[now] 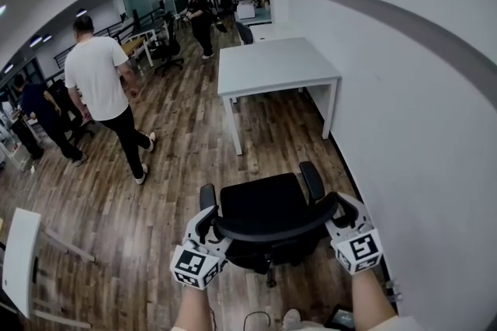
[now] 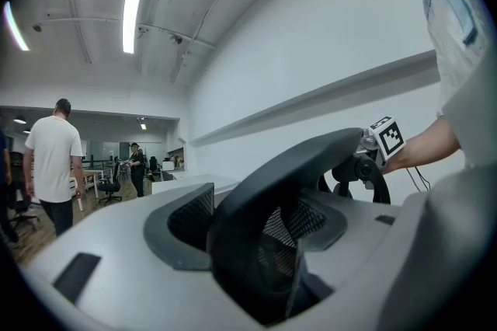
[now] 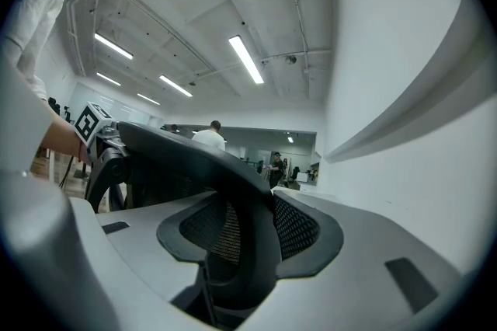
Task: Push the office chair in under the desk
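A black office chair (image 1: 260, 201) stands on the wood floor, its seat facing a white desk (image 1: 272, 65) that sits against the right wall about a chair's length ahead. My left gripper (image 1: 208, 222) is shut on the left end of the curved backrest rim (image 1: 272, 231). My right gripper (image 1: 339, 211) is shut on the rim's right end. In the left gripper view the black rim (image 2: 287, 174) runs between the grey jaws of the left gripper (image 2: 264, 244). The right gripper view shows the same rim (image 3: 202, 158) filling the gap of the right gripper (image 3: 241, 244).
A white wall (image 1: 419, 127) runs close along the chair's right side. A person in a white shirt (image 1: 101, 88) walks on the left, with others further back near another chair (image 1: 167, 50). A white tabletop (image 1: 19, 259) juts in at the lower left. A cable (image 1: 256, 318) lies by my feet.
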